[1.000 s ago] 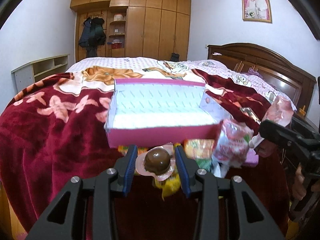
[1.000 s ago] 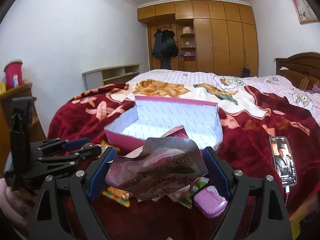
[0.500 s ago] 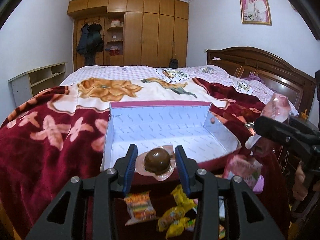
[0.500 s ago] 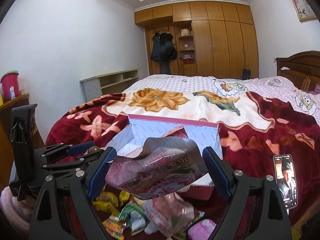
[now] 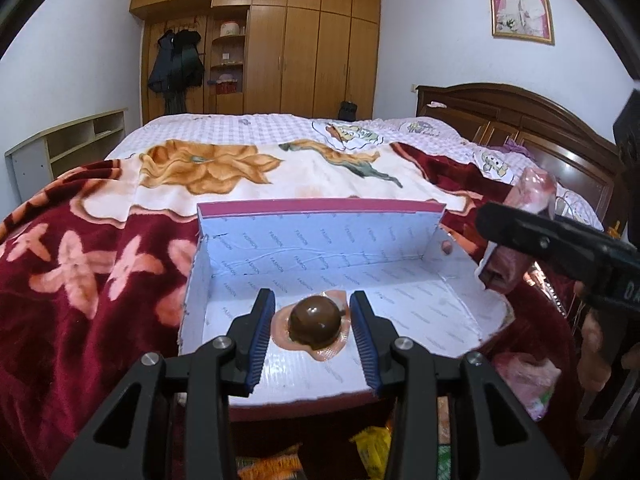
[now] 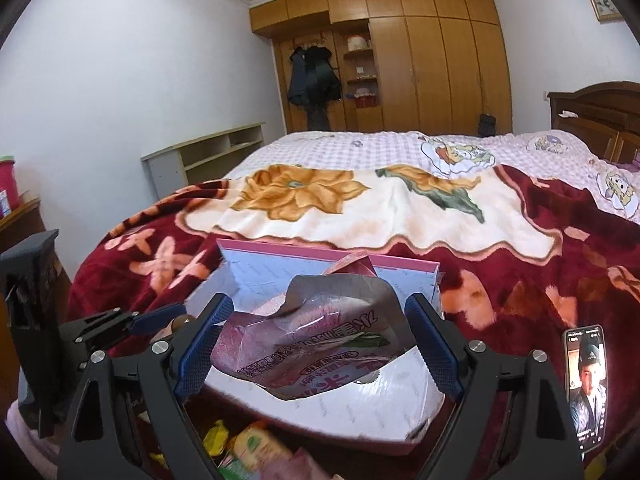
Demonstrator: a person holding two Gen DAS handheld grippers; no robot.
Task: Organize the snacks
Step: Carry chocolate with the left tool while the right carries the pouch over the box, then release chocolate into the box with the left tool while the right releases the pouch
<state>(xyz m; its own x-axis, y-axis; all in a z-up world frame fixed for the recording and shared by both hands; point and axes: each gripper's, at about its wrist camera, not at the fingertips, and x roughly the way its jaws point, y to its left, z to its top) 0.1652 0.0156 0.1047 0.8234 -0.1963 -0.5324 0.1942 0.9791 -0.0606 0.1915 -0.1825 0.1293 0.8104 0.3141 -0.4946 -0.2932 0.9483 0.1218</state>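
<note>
An open pink box with a white patterned lining (image 5: 328, 248) stands on the red floral blanket. My left gripper (image 5: 313, 326) is shut on a brown dome-shaped jelly cup (image 5: 315, 323) and holds it over the box's front part. My right gripper (image 6: 318, 342) is shut on a pink snack bag (image 6: 316, 344) and holds it above the box (image 6: 280, 272). The right gripper also shows at the right of the left wrist view (image 5: 560, 240), and the left gripper at the left of the right wrist view (image 6: 132, 324).
Several loose snack packets lie in front of the box (image 5: 372, 448) (image 6: 248, 448), with another pink bag at its right (image 5: 528, 380). A phone (image 6: 586, 388) lies on the blanket at the right. The bed's wooden headboard (image 5: 520, 120) stands at the right.
Both grippers have risen and moved forward over the box, each with its snack still held. The loose packets have dropped toward the bottom of both views.
</note>
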